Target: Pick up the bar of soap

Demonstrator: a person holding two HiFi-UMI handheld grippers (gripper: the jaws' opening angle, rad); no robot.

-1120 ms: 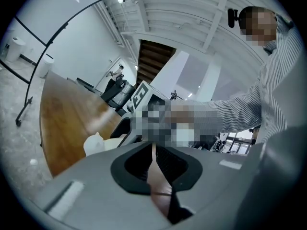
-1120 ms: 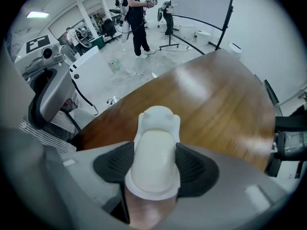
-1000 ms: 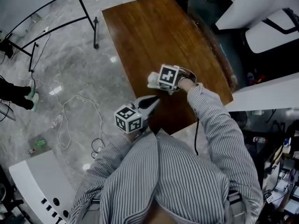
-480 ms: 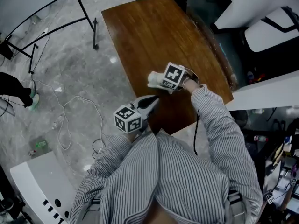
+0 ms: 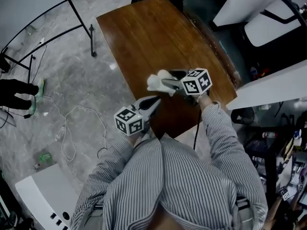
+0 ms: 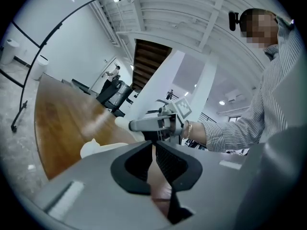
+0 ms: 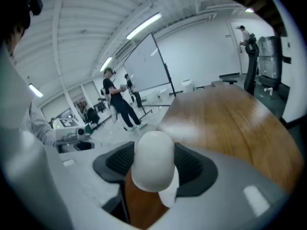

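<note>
The white bar of soap (image 5: 158, 80) hangs above the near part of the brown wooden table (image 5: 144, 32), with my right gripper (image 5: 166, 83) shut on it. In the right gripper view the soap (image 7: 153, 159) fills the space between the dark pads (image 7: 194, 169). My left gripper (image 5: 156, 101) sits lower, near the table's front left edge, with its jaws together and nothing in them. In the left gripper view, its shut jaws point towards the right gripper (image 6: 158, 123) and the soap (image 6: 96, 147).
A black stand with curved legs (image 5: 72, 13) and loose cables (image 5: 72, 123) lie on the marble floor to the left. A person's foot (image 5: 19, 92) shows at the left edge. White desks (image 5: 268, 18) and dark clutter are on the right.
My right gripper has risen and turned with the soap, its marker cube now further right. The left gripper has hardly moved.
</note>
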